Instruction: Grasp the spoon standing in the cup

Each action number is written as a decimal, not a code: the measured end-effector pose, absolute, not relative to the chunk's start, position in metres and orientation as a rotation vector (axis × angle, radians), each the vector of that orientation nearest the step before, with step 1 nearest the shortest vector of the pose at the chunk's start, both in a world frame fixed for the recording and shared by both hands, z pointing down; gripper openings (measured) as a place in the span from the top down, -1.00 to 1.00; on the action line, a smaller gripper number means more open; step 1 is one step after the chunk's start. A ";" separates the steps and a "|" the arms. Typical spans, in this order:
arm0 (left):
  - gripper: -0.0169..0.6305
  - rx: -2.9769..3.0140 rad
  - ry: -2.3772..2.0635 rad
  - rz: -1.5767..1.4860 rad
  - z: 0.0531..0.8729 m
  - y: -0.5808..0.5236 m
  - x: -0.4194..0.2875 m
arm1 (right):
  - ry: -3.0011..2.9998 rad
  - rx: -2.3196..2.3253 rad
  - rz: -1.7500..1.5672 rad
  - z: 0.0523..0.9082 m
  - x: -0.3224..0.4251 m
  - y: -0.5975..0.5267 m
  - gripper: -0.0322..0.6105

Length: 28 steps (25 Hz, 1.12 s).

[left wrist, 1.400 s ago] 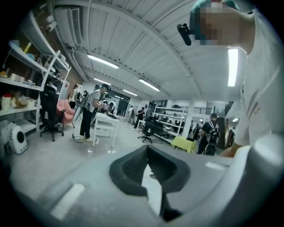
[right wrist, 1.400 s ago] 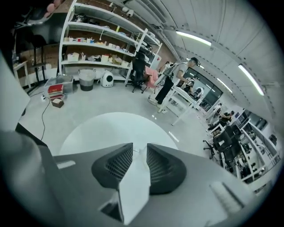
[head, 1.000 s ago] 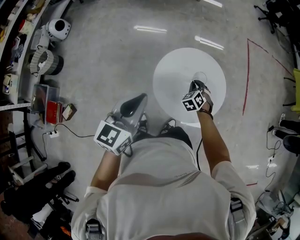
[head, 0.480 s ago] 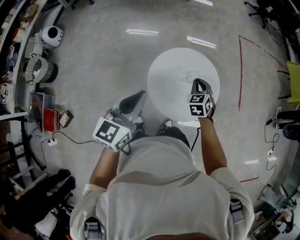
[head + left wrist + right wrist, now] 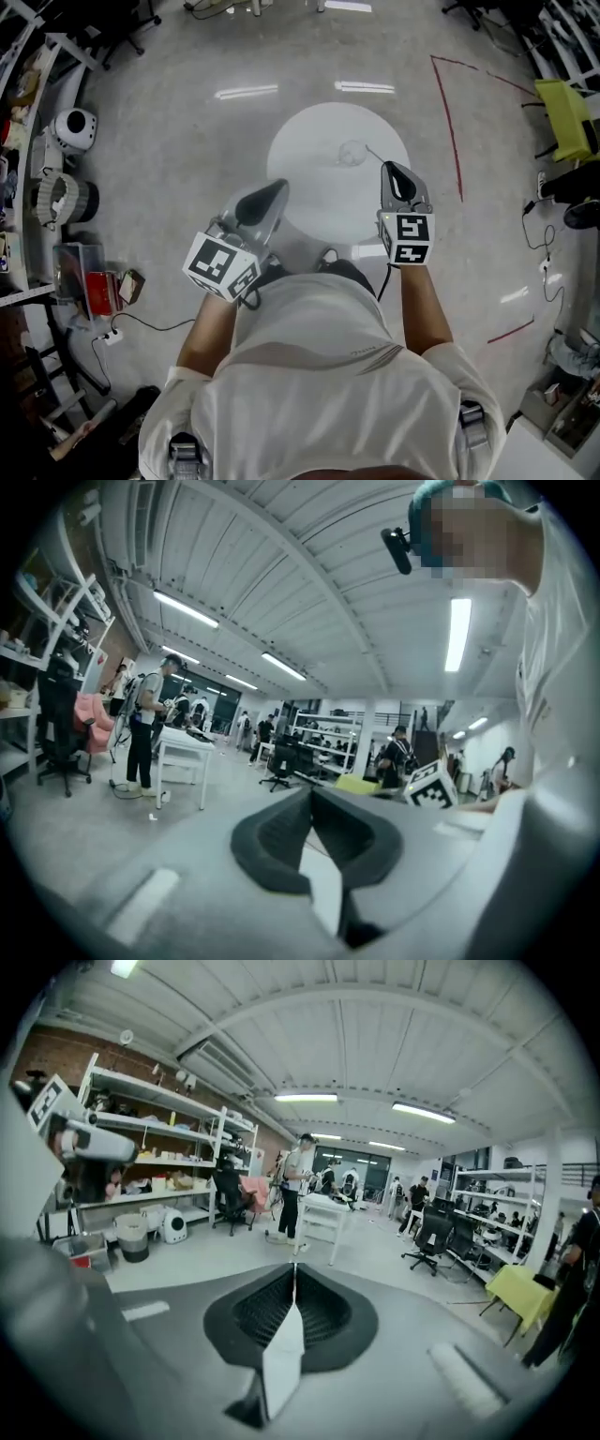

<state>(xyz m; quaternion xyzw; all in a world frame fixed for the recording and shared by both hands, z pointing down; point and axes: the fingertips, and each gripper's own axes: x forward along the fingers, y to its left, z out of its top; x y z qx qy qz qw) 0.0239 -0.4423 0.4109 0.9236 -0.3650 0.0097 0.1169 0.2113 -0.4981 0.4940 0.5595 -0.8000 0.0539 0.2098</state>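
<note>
A clear cup [image 5: 351, 153] stands on the round white table [image 5: 309, 187], right of its middle. The spoon [image 5: 372, 152] leans out of the cup to the right as a thin line. My right gripper [image 5: 392, 167] hovers just right of the cup, its tips close to the spoon's upper end; whether they touch it I cannot tell. In the right gripper view the right gripper [image 5: 294, 1269] has its jaws together, with nothing visible between them. My left gripper [image 5: 278, 187] is held at the table's near left edge, and in its own view the left gripper [image 5: 311, 793] is shut and empty.
A red tape line [image 5: 450, 122] runs across the grey floor right of the table. A yellow-green chair [image 5: 561, 117] stands at far right. A white round device [image 5: 73, 127], a red box [image 5: 103, 286] and cables [image 5: 141, 319] lie at the left. Both gripper views show people, desks and shelving.
The right gripper has gone from above the cup to just right of it. The head view has shifted, so the table sits further left in it. The left gripper has hardly moved.
</note>
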 end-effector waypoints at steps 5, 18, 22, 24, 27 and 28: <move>0.94 2.770 -0.977 0.007 0.398 -0.441 0.046 | -2.414 1.673 0.213 0.442 0.227 -0.465 0.86; 0.94 2.847 -0.874 0.003 0.374 -0.417 0.086 | -2.594 1.715 0.180 0.398 0.244 -0.414 0.86; 0.94 2.845 -0.878 0.013 0.373 -0.414 0.087 | -2.599 1.714 0.186 0.394 0.247 -0.413 0.86; 0.94 2.844 -0.883 0.016 0.373 -0.414 0.087 | -2.603 1.706 0.188 0.395 0.247 -0.413 0.86; 0.94 2.842 -0.886 0.019 0.374 -0.415 0.084 | -2.614 1.698 0.200 0.395 0.243 -0.415 0.86; 0.94 2.842 -0.886 0.019 0.374 -0.414 0.083 | -2.618 1.695 0.205 0.395 0.242 -0.415 0.86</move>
